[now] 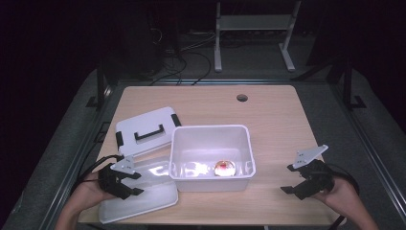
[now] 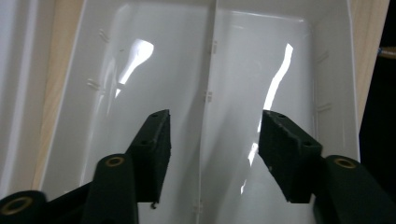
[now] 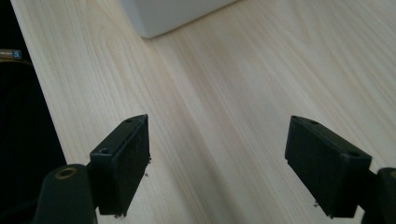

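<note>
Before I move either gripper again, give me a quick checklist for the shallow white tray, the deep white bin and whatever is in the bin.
1. Left gripper over the shallow glossy white plastic tray: ok.
2. Left jaws apart, nothing between the pads: ok; the tray is not gripped.
3. Right gripper open above the bare light wooden table, holding nothing: ok.
4. Deep white plastic bin upright, open-topped: ok.
5. Small reddish round object lying in the bin: ok; what it is, cannot tell.
6. White lid with black handle lying off the bin, behind the tray: ok.
</note>
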